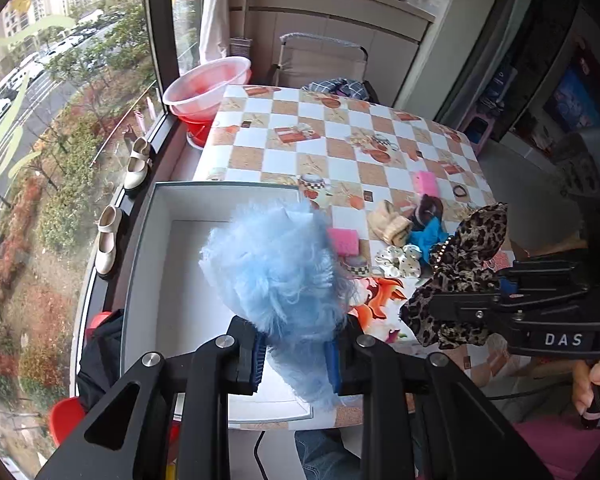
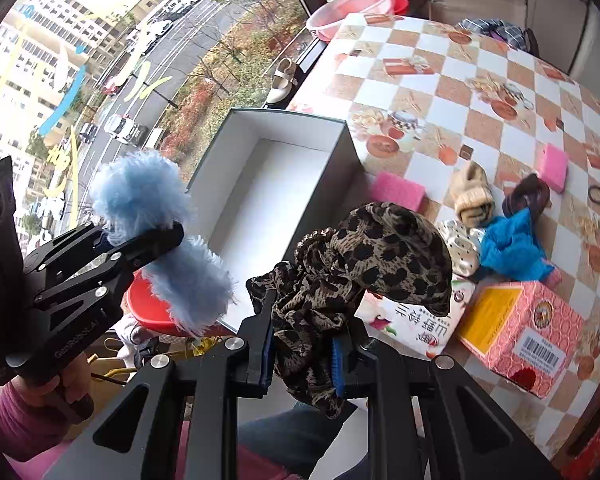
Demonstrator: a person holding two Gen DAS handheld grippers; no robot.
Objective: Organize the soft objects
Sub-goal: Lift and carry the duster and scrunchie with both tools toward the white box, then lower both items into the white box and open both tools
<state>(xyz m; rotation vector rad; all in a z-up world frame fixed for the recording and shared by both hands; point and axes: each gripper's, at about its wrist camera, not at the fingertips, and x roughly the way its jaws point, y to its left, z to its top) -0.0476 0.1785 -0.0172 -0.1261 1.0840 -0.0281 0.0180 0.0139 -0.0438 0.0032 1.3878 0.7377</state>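
Since both are light and squishy, the left gripper (image 1: 296, 360) pinches the blue fluff (image 1: 276, 268) over the box (image 1: 148, 248), the right gripper (image 2: 302, 364) squeezes the leopard scrunchie (image 2: 364, 264) at its 3 o'clock; grab the middle

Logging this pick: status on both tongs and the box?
Left tongs shut on blue fluffy piece. Right tongs shut on leopard scrunchie. White box empty, nothing blocking.

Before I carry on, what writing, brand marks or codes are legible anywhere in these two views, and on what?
"DAS": black body of the right gripper.
"GenRobot.AI": black body of the left gripper.
Pink patterned cardboard box: barcode label, digits too small to read.
White floral packet: Chinese characters, upside down, not legible to me.
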